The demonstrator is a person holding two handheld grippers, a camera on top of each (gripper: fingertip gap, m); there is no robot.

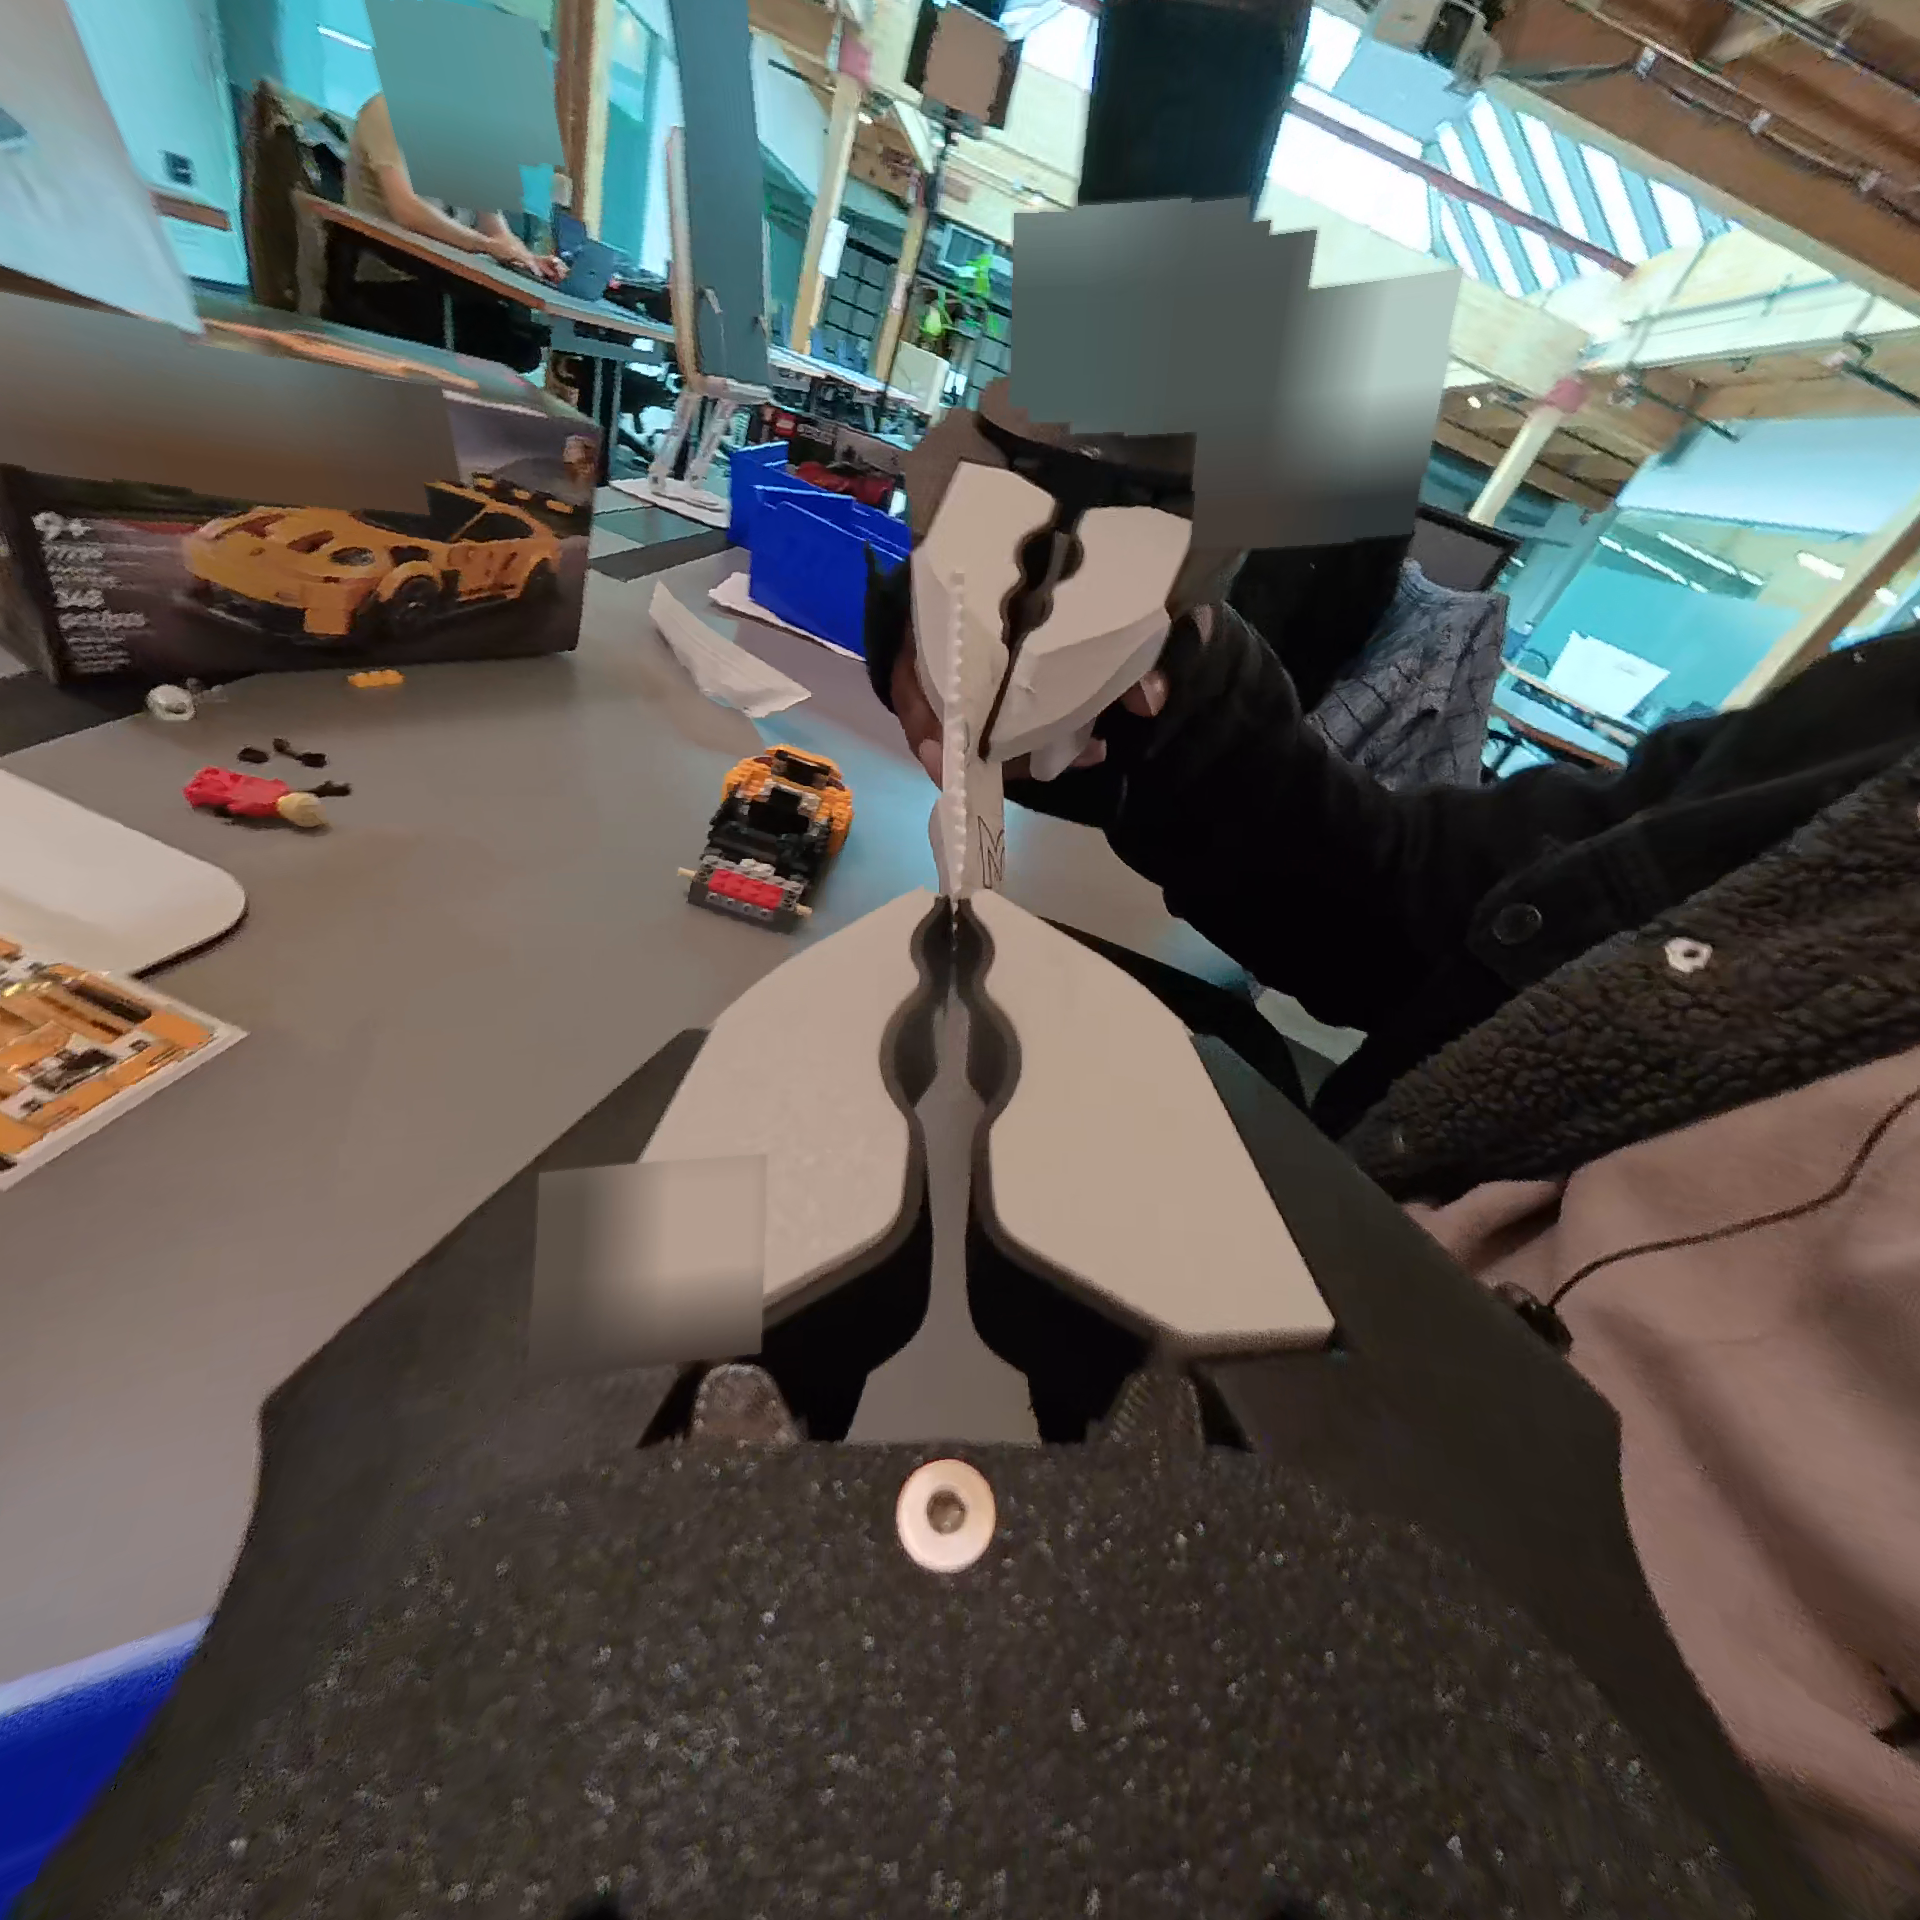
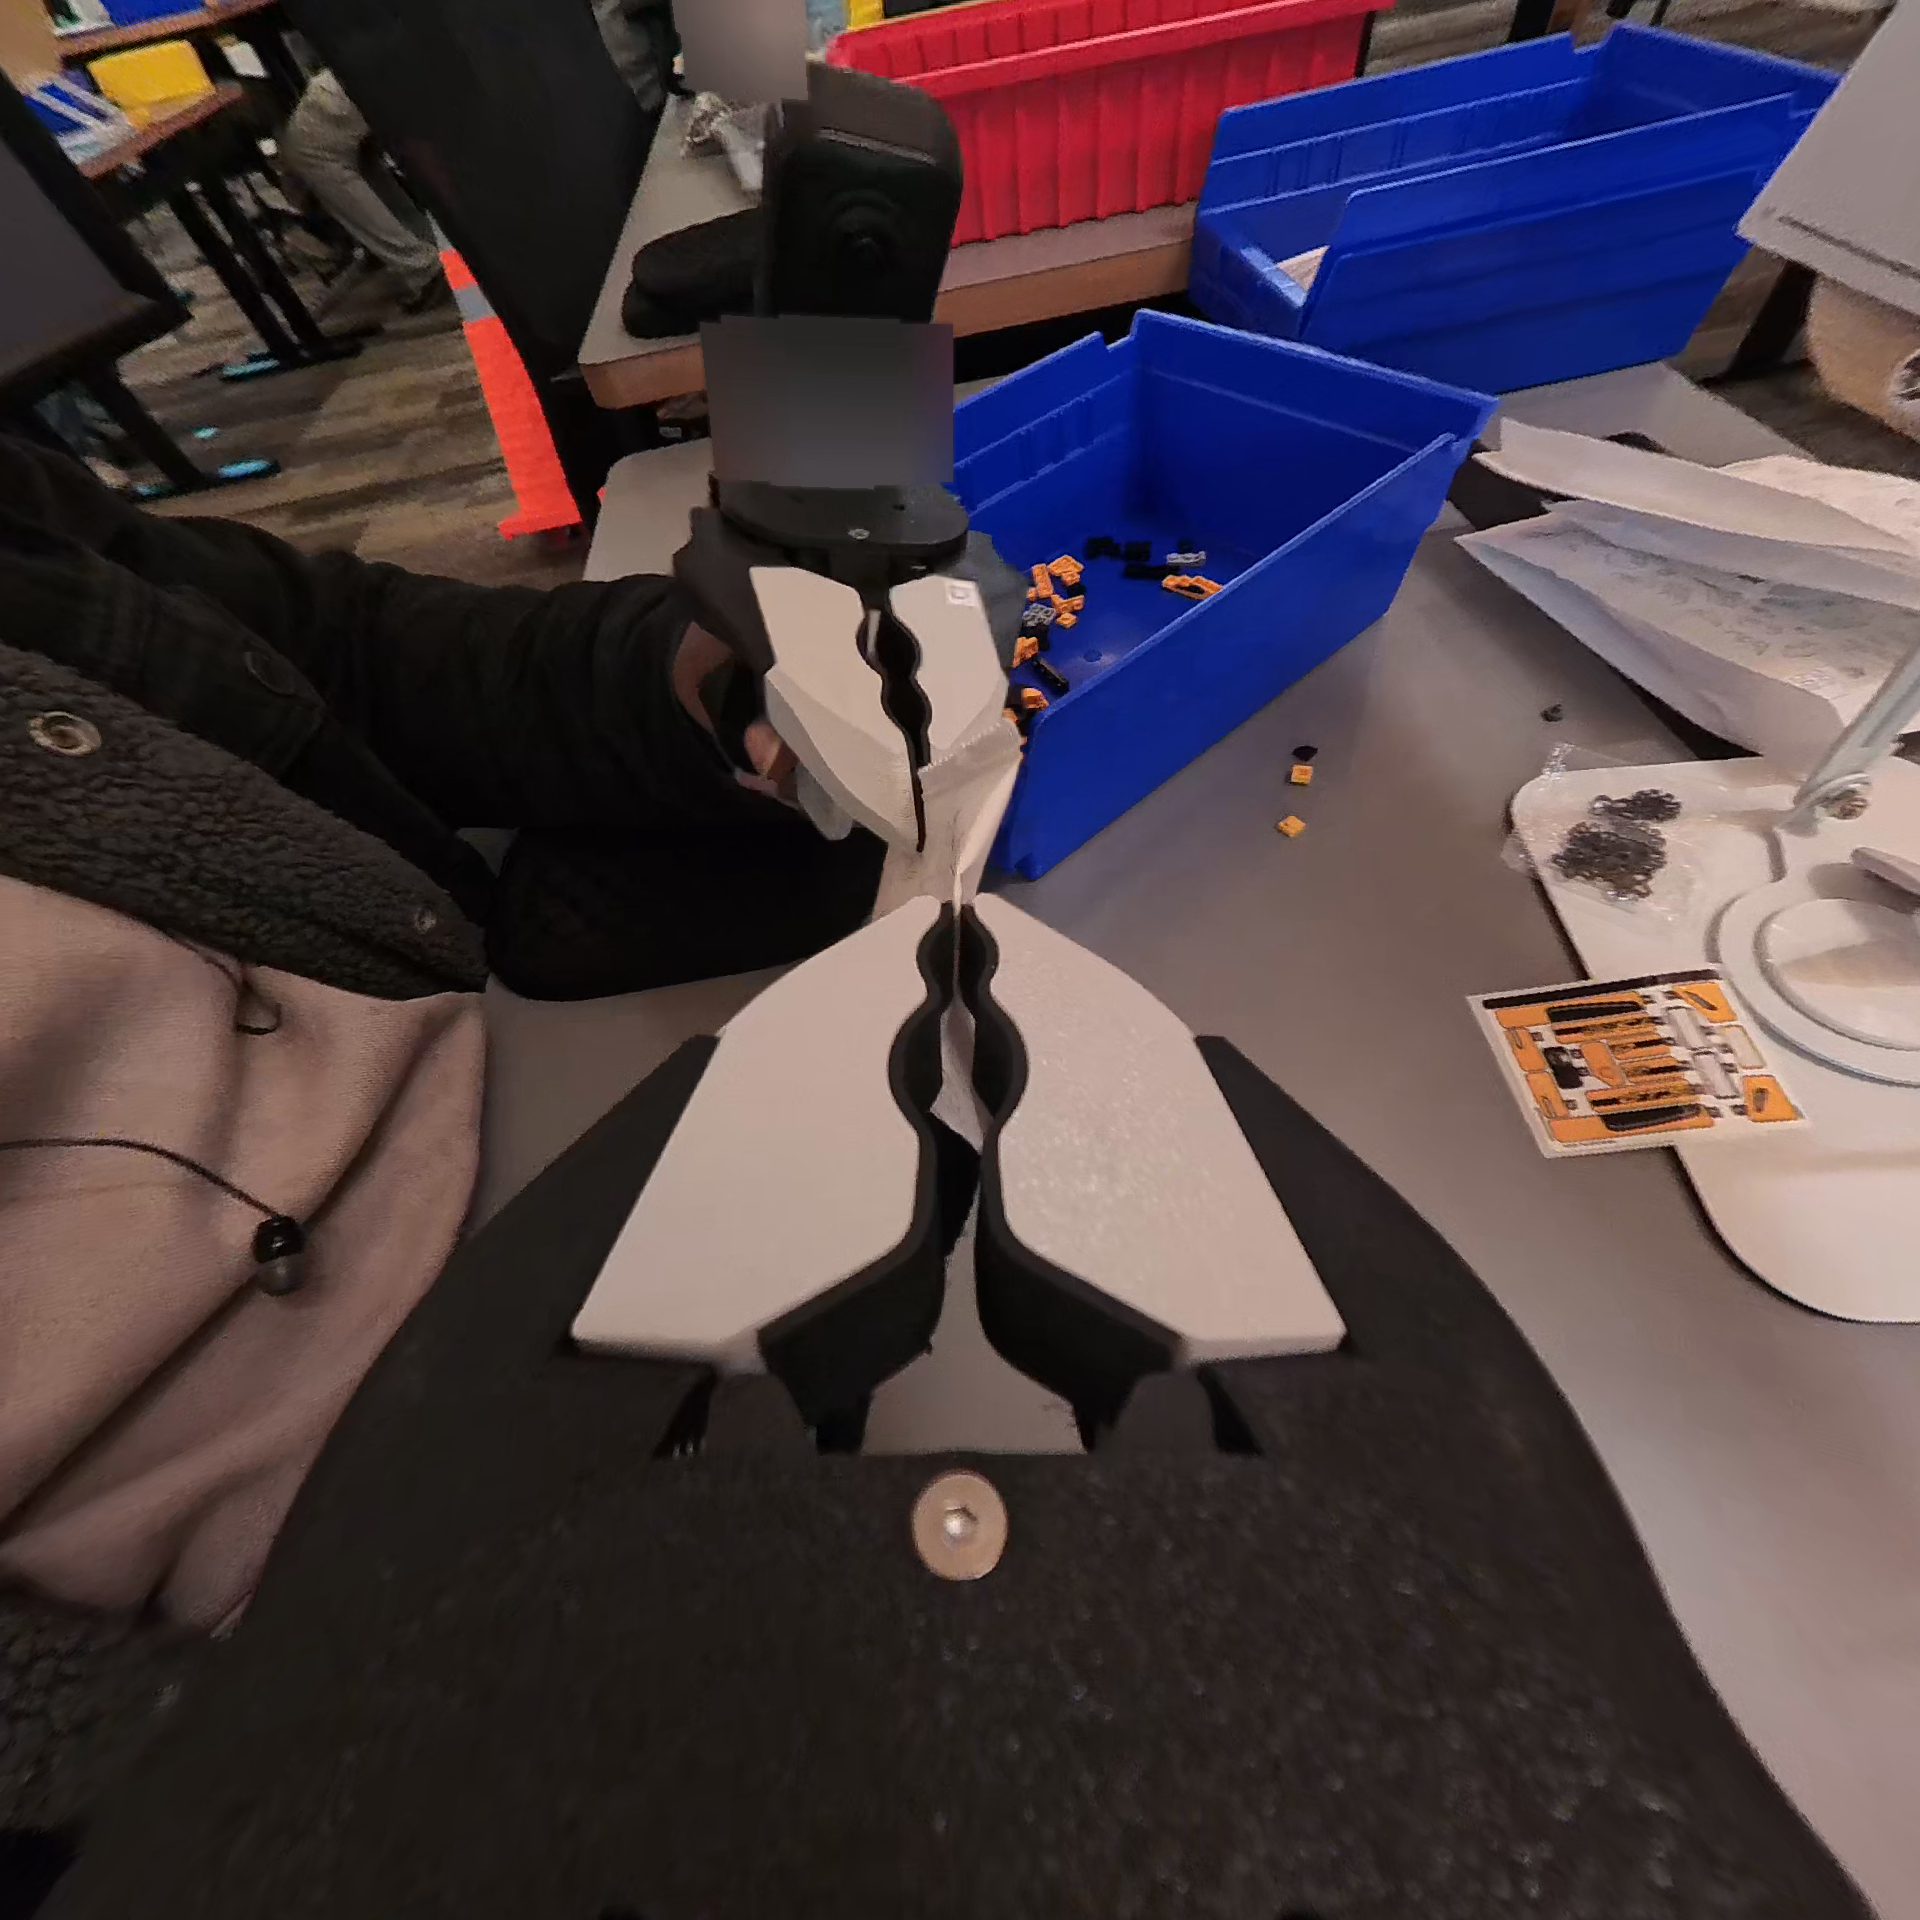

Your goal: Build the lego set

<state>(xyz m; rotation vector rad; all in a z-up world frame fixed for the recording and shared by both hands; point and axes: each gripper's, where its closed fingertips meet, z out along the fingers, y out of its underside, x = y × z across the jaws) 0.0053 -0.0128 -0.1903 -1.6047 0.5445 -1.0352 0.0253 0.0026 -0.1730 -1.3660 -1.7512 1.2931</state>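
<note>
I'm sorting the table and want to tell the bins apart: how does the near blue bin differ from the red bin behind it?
The near blue bin stands on the grey table beside the grippers; the red bin sits farther back on another table. The blue bin holds loose orange and black lego pieces; the red bin's inside is hidden. The blue bin has a cut-down front; the red bin shows a ribbed side. Both are open-topped plastic.

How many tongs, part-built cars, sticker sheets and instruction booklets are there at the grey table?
Tongs: 2, left tongs and right tongs, both shut on the white paper bag
Part-built car: 1
Sticker sheet: 1
Instruction booklet: 1
Total: 5
</note>
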